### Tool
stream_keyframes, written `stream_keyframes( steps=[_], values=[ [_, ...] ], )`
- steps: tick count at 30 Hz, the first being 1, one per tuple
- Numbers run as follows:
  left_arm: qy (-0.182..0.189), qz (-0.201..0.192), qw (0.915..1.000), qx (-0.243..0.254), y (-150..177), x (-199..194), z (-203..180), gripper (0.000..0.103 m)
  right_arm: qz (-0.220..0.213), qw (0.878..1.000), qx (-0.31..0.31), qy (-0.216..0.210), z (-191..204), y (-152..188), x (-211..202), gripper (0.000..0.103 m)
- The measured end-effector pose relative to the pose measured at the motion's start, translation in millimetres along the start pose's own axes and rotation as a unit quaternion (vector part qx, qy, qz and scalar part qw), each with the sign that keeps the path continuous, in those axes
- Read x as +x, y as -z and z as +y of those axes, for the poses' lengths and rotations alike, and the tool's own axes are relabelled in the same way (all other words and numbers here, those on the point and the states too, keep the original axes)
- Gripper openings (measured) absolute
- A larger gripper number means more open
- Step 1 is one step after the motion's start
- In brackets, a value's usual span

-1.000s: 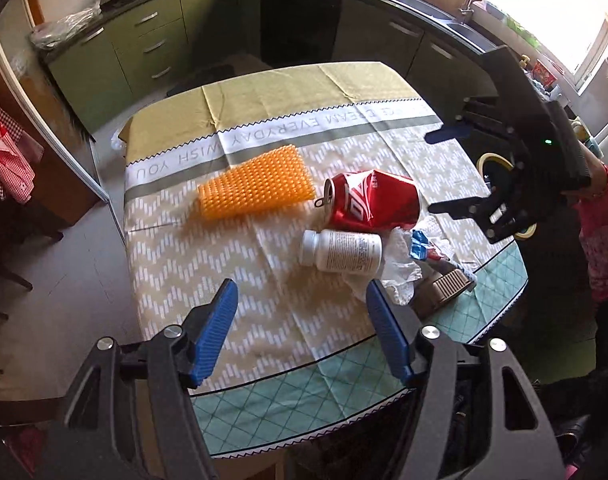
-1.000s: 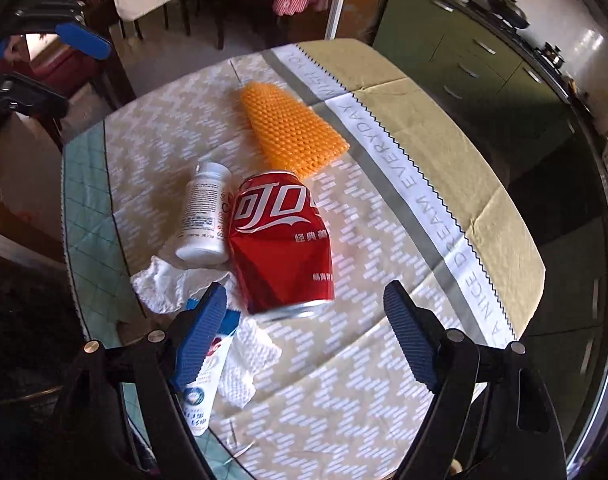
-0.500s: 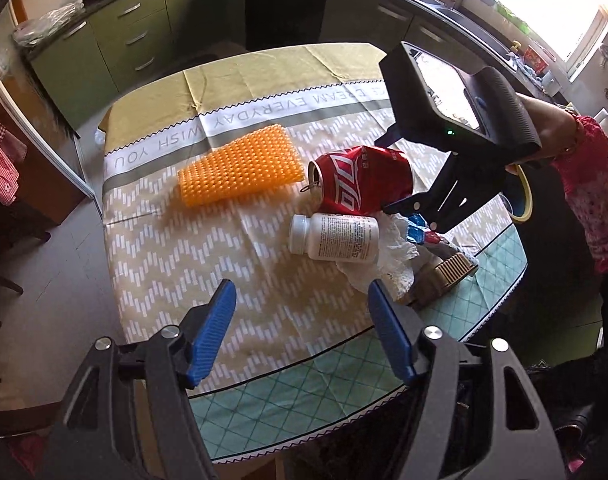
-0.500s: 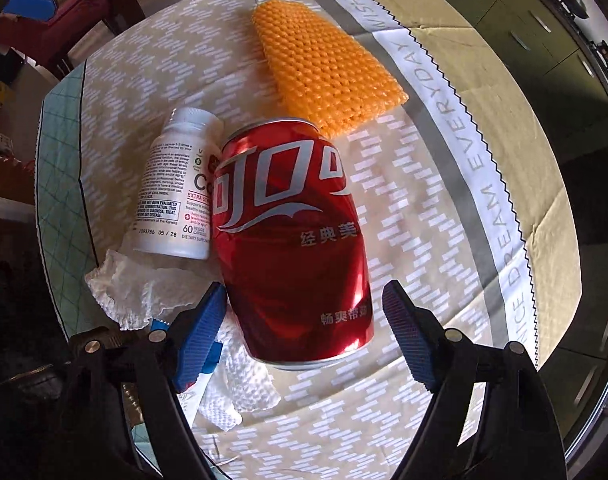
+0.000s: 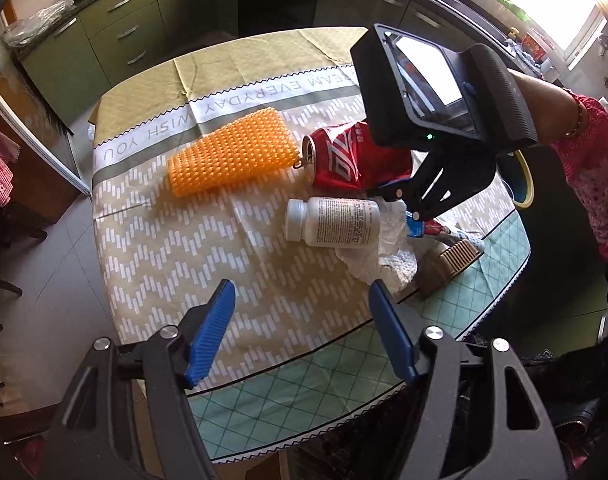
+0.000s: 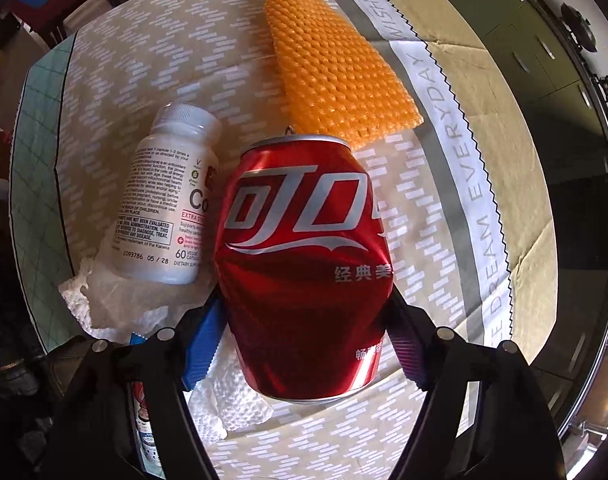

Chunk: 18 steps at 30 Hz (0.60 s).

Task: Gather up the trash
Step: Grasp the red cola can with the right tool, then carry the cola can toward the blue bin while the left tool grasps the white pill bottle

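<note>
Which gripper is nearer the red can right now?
Right. The right gripper straddles the dented red can, one finger on each side, jaws just closing. The left gripper hangs open above the table's near edge, well short of the can.

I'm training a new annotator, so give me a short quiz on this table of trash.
1. True or false: the white bottle stands upright.
2. What lies nearest the red can's opened top? A crumpled tissue; B orange studded mat; C yellow tape roll.
3. What do the left tongs hold?
Key: 1 false, it lies on its side; 2 B; 3 nothing, they are open.
</note>
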<state>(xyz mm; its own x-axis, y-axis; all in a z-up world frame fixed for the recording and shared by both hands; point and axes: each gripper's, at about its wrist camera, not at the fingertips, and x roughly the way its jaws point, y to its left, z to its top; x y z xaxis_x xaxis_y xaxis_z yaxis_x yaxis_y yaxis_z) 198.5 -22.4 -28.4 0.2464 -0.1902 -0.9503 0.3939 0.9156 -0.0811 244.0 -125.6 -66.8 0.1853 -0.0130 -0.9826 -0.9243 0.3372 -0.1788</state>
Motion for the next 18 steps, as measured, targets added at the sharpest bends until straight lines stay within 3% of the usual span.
stream_keyframes(
  steps=[9, 13, 18],
  values=[
    [0.014, 0.019, 0.9967, 0.077, -21.0, 22.9, -28.7, 0.072, -0.049, 0.993, 0.099, -0.036, -65.1, 31.2, -10.0, 0.073],
    [0.048, 0.062, 0.9962, -0.039, -41.6, 42.3, -12.0, 0.072, -0.053, 0.987, 0.146, -0.027, -94.3, 54.6, -12.8, 0.073],
    [0.077, 0.104, 0.9794, -0.155, -51.9, 63.9, -7.1, 0.07, -0.048, 0.983, 0.177, -0.017, -103.9, 83.3, -9.5, 0.073]
  ],
)
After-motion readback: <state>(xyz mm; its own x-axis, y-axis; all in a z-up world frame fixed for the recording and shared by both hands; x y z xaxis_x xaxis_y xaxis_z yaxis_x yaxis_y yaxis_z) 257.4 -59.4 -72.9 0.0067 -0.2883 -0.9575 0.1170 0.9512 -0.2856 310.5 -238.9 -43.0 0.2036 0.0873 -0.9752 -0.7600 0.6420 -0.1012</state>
